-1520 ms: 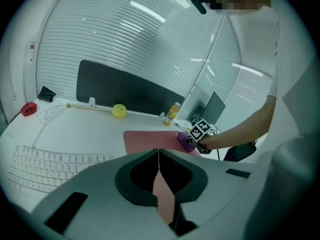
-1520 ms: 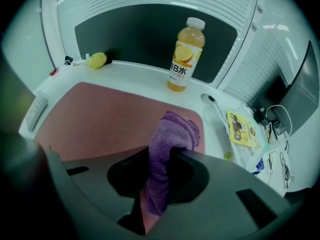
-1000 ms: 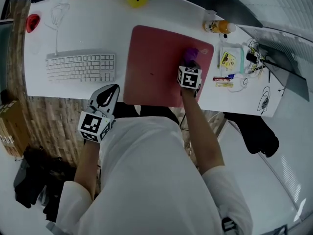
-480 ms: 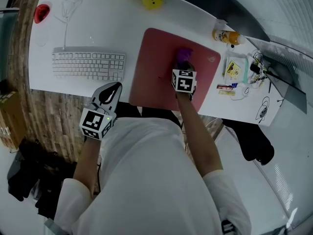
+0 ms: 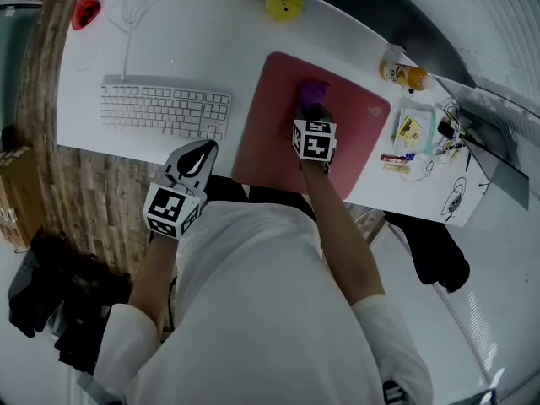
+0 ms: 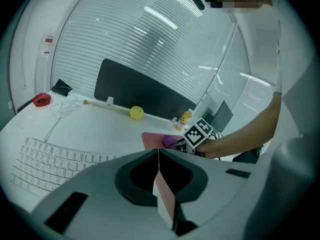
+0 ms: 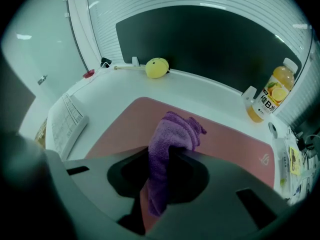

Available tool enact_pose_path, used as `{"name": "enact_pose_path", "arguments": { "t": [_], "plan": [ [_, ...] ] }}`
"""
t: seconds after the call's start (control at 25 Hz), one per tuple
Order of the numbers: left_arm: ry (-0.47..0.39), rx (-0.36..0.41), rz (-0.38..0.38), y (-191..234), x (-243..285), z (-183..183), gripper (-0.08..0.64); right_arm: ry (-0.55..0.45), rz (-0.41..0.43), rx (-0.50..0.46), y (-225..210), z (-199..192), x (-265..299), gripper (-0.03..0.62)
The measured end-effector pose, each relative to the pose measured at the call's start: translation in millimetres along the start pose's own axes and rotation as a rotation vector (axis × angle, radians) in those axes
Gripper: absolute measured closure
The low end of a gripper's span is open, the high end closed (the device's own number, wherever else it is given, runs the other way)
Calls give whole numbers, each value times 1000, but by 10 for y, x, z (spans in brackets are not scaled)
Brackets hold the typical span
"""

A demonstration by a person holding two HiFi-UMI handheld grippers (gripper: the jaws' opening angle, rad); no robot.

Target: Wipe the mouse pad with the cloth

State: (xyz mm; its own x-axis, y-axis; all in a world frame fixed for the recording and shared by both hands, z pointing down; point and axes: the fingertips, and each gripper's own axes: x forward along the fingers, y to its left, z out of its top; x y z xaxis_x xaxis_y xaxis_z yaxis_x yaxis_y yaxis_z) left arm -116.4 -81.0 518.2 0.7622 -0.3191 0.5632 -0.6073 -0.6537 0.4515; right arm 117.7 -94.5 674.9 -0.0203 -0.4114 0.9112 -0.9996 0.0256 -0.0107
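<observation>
My left gripper [image 5: 191, 162] hangs at the desk's [image 5: 211, 40] near edge, its jaws closed together on nothing. Further in, my right gripper [image 7: 167, 156] pinches the purple cloth [image 7: 172, 131], which is bunched and pressed onto the pink mouse pad [image 5: 266, 125] toward its far edge. Nothing pins the pad, so a hard stroke could drag it across the desk. The narrow wad might also slip from my pinch. Beyond the pad's far right corner, a wide sweep could knock over the juice bottle [image 7: 270, 91].
</observation>
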Motion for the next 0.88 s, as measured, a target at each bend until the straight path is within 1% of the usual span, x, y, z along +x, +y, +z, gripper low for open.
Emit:
{"name": "enact_pose_path", "arguments": {
  "t": [0.48, 0.68, 0.88],
  "plan": [
    [-6, -12, 25, 217, -75, 56, 538, -19, 114, -14, 615, 309, 133, 508],
    [-6, -12, 29, 226, -84, 57, 538, -28, 210, -30, 918, 443, 149, 508],
    [1, 2, 26, 174, -54, 89, 538, -63, 318, -37, 1147, 656, 55, 508]
  ]
}}
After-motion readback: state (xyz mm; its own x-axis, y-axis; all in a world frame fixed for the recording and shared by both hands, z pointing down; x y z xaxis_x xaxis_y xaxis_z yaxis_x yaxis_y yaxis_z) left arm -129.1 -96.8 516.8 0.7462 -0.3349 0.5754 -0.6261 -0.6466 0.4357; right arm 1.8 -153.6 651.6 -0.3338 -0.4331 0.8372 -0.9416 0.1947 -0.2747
